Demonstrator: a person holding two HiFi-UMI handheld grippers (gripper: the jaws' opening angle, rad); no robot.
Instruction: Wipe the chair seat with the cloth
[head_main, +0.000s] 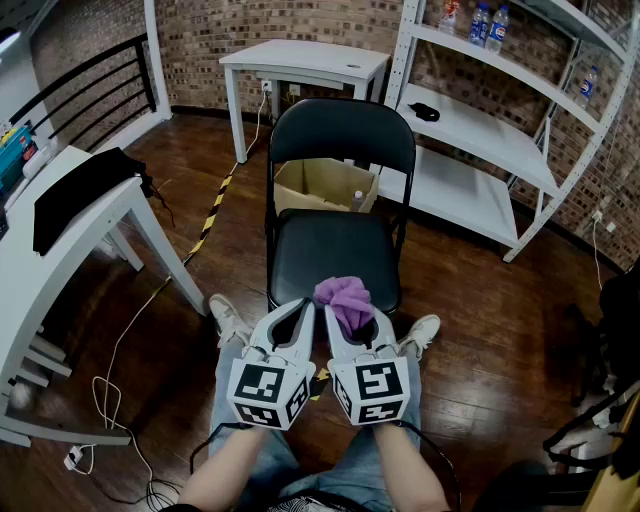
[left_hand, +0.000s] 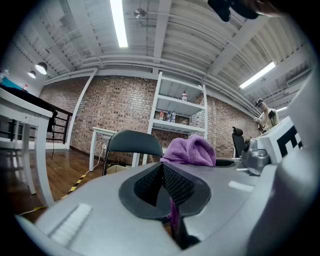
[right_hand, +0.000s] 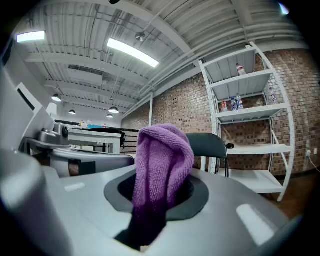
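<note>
A black folding chair (head_main: 335, 250) stands in front of me, its seat bare. My right gripper (head_main: 352, 318) hangs over the seat's front edge, shut on a purple cloth (head_main: 345, 300) that bunches up out of its jaws. In the right gripper view the cloth (right_hand: 162, 160) fills the jaws and hides the pads, with the chair's backrest (right_hand: 209, 145) behind. My left gripper (head_main: 298, 312) sits close beside it to the left, jaws together and holding nothing. In the left gripper view its pads (left_hand: 172, 182) meet, and the cloth (left_hand: 192, 150) and chair (left_hand: 132, 142) lie beyond.
A white table (head_main: 40, 265) with a black cloth (head_main: 80, 190) stands at left. A small white table (head_main: 305, 60) and a cardboard box (head_main: 325, 185) are behind the chair. White shelving (head_main: 480, 110) fills the right. Cables (head_main: 110, 400) trail on the floor.
</note>
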